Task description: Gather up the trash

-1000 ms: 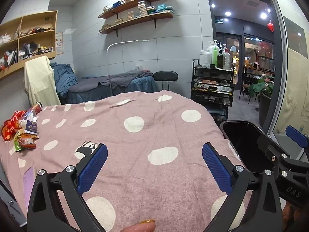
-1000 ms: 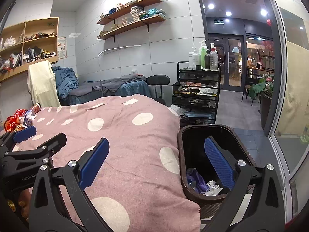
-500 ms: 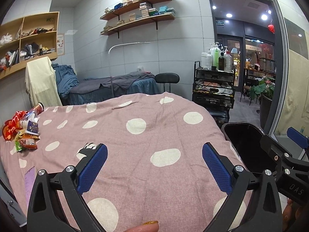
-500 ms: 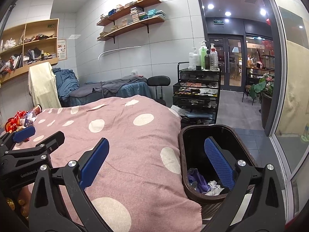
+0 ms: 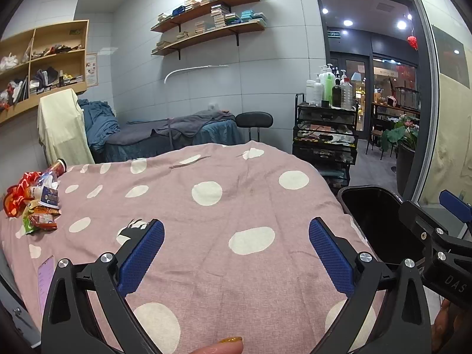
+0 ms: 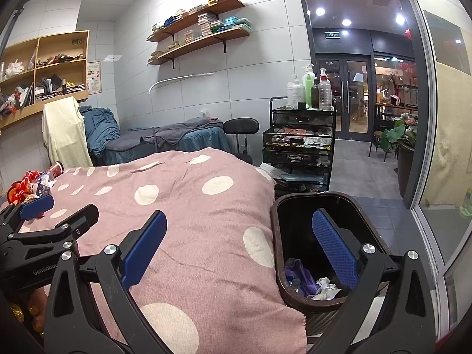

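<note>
The trash pile — wrappers and a can heaped at the far left edge of the polka-dot blanket — lies well apart from the bin at the right, and both the left gripper and right gripper hover with fingers apart and empty, so the step in hand looks like the reach out for a pickup — next, carry the left one across to the pile.

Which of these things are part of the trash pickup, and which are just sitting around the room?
Part of the job:
- pile of snack wrappers on the polka-dot blanket
- black trash bin, already holding some rubbish
- left claw and right claw, both open and empty

Just lying about:
- black cart of bottles
- wall shelves
- black chair
- potted plant
</note>
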The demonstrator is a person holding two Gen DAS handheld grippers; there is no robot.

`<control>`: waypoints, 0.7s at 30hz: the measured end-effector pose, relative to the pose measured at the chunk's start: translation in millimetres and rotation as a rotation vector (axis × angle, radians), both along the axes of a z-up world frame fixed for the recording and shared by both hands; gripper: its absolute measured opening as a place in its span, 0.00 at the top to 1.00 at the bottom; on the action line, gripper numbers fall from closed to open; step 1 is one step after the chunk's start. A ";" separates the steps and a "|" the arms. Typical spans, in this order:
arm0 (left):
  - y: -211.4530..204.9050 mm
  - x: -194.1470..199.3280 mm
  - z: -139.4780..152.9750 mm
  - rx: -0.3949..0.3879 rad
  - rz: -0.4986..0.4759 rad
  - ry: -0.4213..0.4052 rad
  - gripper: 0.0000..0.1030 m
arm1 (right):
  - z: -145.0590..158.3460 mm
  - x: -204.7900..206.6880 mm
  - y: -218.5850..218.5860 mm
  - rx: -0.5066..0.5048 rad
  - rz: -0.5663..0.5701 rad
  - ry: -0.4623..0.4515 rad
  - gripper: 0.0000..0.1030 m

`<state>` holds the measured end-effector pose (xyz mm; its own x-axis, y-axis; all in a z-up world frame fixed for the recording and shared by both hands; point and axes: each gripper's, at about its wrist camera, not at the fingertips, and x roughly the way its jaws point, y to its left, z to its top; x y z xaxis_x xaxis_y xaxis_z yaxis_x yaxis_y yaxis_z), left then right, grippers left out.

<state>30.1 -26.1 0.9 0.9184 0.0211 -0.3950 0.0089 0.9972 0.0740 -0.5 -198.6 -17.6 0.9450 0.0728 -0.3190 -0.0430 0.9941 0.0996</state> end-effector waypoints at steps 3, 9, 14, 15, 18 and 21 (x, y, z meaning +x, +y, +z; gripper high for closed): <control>0.0 0.1 0.0 -0.002 0.000 0.002 0.05 | 0.5 0.0 -0.4 0.002 -0.001 0.002 0.05; 0.1 0.1 -0.1 -0.002 0.000 0.002 0.05 | 0.8 -0.5 -0.6 -0.002 -0.003 -0.002 0.05; -0.4 0.3 -0.3 -0.003 -0.003 0.004 0.05 | 0.6 -0.7 -0.7 -0.001 -0.003 -0.002 0.05; -0.7 0.1 -0.6 -0.003 -0.003 0.004 0.05 | 0.9 -0.8 -0.6 -0.002 -0.003 -0.003 0.05; -0.7 0.0 -0.6 -0.003 -0.003 0.004 0.05 | 0.8 -0.7 -0.7 -0.001 -0.003 -0.002 0.05; -0.6 -0.1 -1.2 -0.005 -0.003 0.005 0.05 | 0.9 -0.6 -0.6 -0.002 -0.002 -0.001 0.05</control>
<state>30.0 -26.6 -0.2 0.9167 0.0170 -0.3993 0.0118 0.9975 0.0695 -1.1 -199.2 -16.7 0.9455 0.0700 -0.3181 -0.0407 0.9944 0.0980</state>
